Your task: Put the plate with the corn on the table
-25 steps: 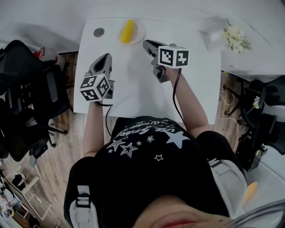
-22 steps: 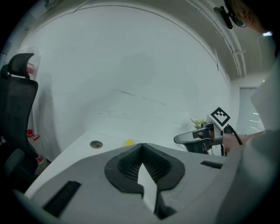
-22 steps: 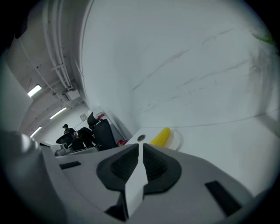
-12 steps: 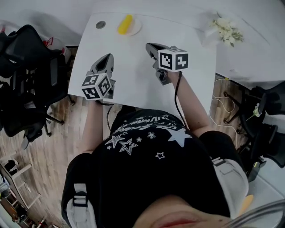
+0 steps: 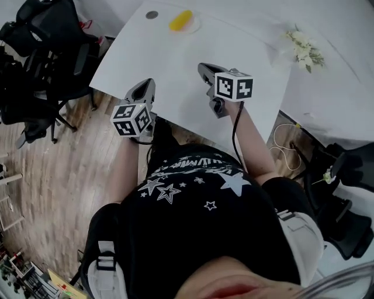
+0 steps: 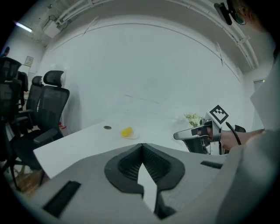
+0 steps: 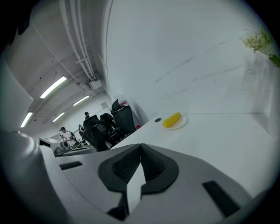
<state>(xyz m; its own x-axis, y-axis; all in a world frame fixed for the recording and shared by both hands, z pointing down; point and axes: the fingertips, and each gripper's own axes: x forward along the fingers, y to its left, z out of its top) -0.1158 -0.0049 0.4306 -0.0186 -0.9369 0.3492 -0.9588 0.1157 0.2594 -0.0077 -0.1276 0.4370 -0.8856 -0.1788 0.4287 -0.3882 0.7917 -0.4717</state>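
Observation:
A yellow corn cob lies on a small white plate at the far end of the white table. It also shows far ahead in the left gripper view as corn and in the right gripper view as corn on its plate. My left gripper hangs over the table's near edge, shut and empty. My right gripper is over the near half of the table. Its jaws have just been closing and now meet with nothing between them.
A round grommet sits left of the plate. White flowers stand at the table's far right. Black office chairs crowd the floor on the left. Cables hang at the right side.
Both grippers have drawn back toward the person, away from the plate, which stays at the far end of the table. The left gripper now sits at the table's near edge.

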